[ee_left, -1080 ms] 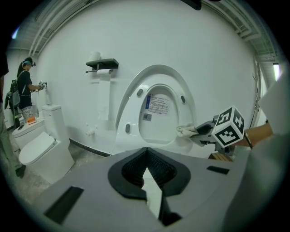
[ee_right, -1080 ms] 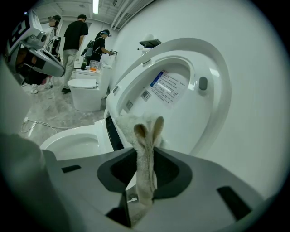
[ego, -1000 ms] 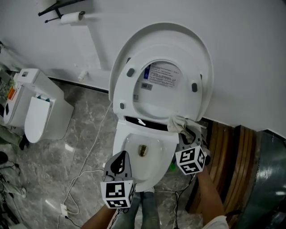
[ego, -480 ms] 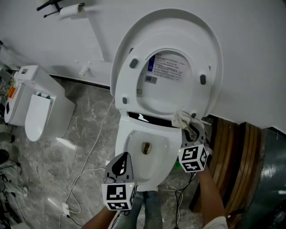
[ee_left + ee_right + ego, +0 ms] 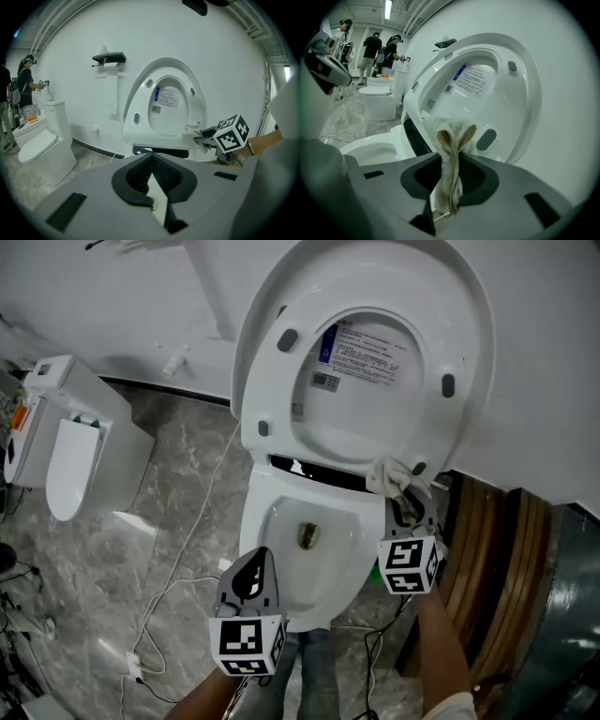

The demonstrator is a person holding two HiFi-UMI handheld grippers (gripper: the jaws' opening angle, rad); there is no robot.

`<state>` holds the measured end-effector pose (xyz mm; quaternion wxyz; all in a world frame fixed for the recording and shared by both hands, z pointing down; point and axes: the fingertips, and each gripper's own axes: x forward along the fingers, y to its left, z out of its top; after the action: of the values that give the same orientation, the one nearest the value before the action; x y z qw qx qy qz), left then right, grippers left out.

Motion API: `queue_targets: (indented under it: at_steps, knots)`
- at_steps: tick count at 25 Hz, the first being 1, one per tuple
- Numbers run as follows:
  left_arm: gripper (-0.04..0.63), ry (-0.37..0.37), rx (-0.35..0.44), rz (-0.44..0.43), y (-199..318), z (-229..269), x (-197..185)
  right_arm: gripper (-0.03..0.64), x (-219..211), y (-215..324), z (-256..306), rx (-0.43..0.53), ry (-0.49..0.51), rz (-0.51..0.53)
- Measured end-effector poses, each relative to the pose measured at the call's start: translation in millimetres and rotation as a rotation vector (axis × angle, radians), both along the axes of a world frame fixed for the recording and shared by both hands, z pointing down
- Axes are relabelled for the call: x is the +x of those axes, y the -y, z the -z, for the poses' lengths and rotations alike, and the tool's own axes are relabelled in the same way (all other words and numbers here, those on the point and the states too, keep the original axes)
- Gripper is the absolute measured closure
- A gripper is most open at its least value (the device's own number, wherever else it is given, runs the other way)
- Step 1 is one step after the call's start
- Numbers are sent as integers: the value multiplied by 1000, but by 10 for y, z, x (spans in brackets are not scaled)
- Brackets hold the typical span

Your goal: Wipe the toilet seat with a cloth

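Cloth point(image 5: 386, 474) is clamped in right claw point(image 5: 401, 505), held at lower right edge of raised toilet seat point(image 5: 274, 381), just above bowl point(image 5: 261, 521). Left claw point(image 5: 255, 563) is clenched with nothing between, positioned at bowl's front.

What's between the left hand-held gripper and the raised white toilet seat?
Head view: the open white toilet bowl lies between the shut left hand-held gripper and the raised white toilet seat.
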<state>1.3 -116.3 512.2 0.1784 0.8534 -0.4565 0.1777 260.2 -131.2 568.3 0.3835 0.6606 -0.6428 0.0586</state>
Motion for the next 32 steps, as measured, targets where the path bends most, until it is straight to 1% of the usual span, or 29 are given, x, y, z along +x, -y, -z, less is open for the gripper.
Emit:
queue_targets:
  at_steps: [2, 8, 15, 19, 24, 32]
  knots:
    - [583, -2, -7, 6, 3, -41, -6, 518, -19, 2, -27, 4, -12, 4]
    - [583, 1, -29, 22, -26, -167, -41, 518, -107, 20, -138, 9, 35, 1]
    - [583, -1, -37, 33, -15, -206, -61, 518, -226, 70, -257, 2, 94, -8]
    - [583, 0, -39, 38, 1, -222, -83, 518, -335, 134, -341, -11, 116, 5]
    - [583, 1, -46, 54, 22, -262, -156, 518, -482, 228, -429, -24, 152, 13]
    - [583, -2, -55, 88, 82, -306, -327, 518, -730, 394, -552, -53, 178, 42]
